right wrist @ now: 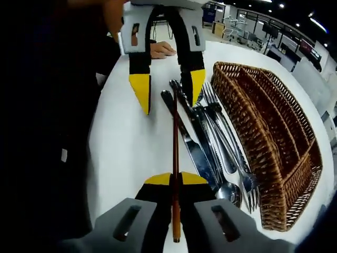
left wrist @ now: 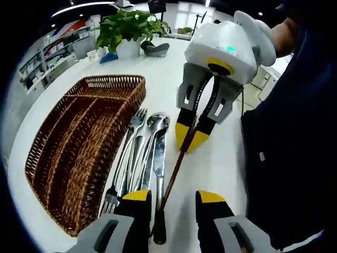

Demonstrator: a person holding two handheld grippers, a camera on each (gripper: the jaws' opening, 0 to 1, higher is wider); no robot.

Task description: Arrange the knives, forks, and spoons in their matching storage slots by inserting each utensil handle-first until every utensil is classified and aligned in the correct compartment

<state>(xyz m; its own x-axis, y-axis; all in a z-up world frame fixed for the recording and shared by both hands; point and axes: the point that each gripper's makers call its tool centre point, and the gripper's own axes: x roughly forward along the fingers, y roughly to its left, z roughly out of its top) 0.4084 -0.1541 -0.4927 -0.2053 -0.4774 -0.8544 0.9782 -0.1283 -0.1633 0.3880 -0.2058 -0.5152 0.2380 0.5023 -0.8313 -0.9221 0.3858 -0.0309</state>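
Observation:
My right gripper (right wrist: 176, 179) is shut on a thin reddish-brown chopstick (right wrist: 175, 132) that points forward over the white table. Its far end reaches between the jaws of my left gripper (right wrist: 168, 87), which is open. In the left gripper view the chopstick (left wrist: 176, 163) slants from the right gripper (left wrist: 192, 139) down toward my open left gripper (left wrist: 174, 196). Forks (left wrist: 126, 153), spoons (left wrist: 152, 132) and a black-handled knife (left wrist: 159, 158) lie side by side beside a wicker tray (left wrist: 113, 79) with long compartments. The same utensils (right wrist: 216, 137) lie left of the tray (right wrist: 237, 113).
A potted plant (left wrist: 129, 31) and a blue object (left wrist: 108, 57) stand at the table's far end. The person's dark clothing (left wrist: 289, 137) is close along the table edge, and a hand (right wrist: 160, 50) rests on the table behind the left gripper.

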